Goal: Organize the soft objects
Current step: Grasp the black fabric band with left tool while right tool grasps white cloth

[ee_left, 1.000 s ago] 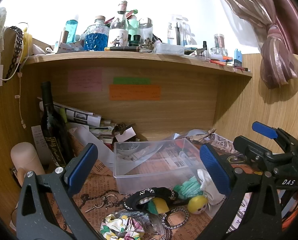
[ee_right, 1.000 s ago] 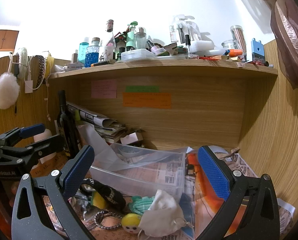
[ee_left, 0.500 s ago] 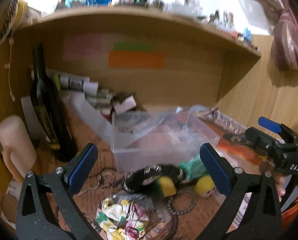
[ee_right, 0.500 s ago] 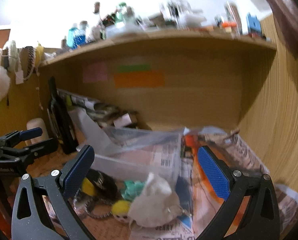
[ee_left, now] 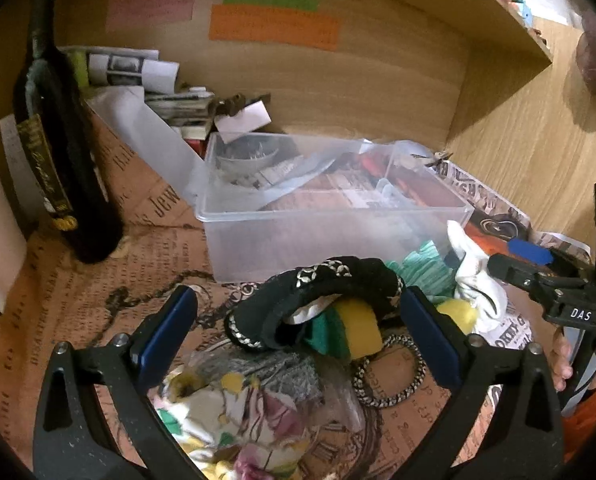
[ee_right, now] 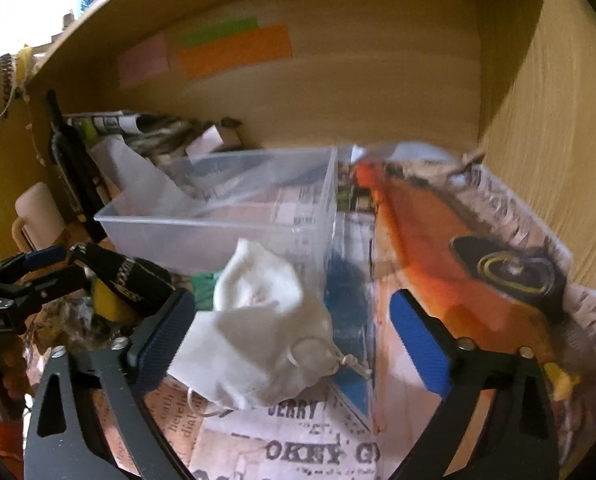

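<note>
A clear plastic box point(ee_left: 330, 216) stands on newspaper under the shelf; it also shows in the right wrist view point(ee_right: 218, 224). In front of it lie a black trimmed scrunchie point(ee_left: 330, 284), a yellow and green sponge point(ee_left: 350, 330), a mint green cloth point(ee_left: 422, 268), a floral cloth point(ee_left: 234, 420) and a white cloth pouch point(ee_right: 254, 332). My left gripper point(ee_left: 298, 332) is open and low over the scrunchie and sponge, its pads on either side of them. My right gripper point(ee_right: 292, 336) is open with the white pouch between its fingers, nearer the left pad.
A dark wine bottle point(ee_left: 62, 152) stands left of the box. Rolled papers and books point(ee_left: 146, 80) lie at the back. A beaded ring point(ee_left: 390, 372) lies by the sponge. A wooden side wall point(ee_right: 558, 120) closes the right.
Both grippers have dropped down and moved forward toward the pile. The left now straddles the scrunchie and sponge; the right now straddles the white pouch. Both stay open.
</note>
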Tool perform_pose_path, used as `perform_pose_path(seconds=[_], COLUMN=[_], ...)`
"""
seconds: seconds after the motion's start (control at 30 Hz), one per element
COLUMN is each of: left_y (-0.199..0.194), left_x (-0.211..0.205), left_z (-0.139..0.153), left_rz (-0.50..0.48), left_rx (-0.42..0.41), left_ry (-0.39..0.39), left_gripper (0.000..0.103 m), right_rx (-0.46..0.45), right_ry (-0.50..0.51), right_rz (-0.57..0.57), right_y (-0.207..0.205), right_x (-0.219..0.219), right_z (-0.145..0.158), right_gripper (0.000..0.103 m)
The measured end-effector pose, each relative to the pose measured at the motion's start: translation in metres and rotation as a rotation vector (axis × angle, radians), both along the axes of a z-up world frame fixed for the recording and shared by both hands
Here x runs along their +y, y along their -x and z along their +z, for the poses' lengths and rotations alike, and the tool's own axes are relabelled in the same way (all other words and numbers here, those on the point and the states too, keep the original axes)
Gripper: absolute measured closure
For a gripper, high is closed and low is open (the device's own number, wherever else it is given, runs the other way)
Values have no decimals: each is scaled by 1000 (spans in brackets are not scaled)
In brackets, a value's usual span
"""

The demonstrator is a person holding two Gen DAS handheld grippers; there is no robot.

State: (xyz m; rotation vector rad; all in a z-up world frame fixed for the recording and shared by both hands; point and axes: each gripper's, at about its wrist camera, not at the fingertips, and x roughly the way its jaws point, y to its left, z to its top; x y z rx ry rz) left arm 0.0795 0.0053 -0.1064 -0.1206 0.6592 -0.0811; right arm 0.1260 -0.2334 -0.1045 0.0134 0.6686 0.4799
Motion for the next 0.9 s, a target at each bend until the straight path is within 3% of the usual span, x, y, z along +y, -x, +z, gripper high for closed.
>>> perform_pose_path(seconds=[0.1,0.27,0.37,0.57,0.63,0.7,0.9], left_y=[-8,-12,-12,-12,-11,-10,-2], left_x=[-2,-6,-7,-6,-5,-4,-2], left_z=[-4,-6,-4,0,3,6,19], left_rz=[-17,-22,-34,-50,-59,-67,-54], left_rx=[24,14,7,6,4,0,-37], left_ry=[10,1,-9,7,29,50,51], left_gripper=[20,31,48,69,76,83,90], right_rx=[58,95,102,93,91,89,54], right_ry=[-49,-46,-40,-28,-19,-16,-28], right_rz=[44,74,73,63,48,32,-3], right_y=[-6,-8,-8,-8,-8,-9,-6], right_x=[1,6,5,-2,-4,-7,-15], right_z=[-8,-16,-19,-18,-18,-18,-11], right_gripper=[20,37,46,74,91,93,94])
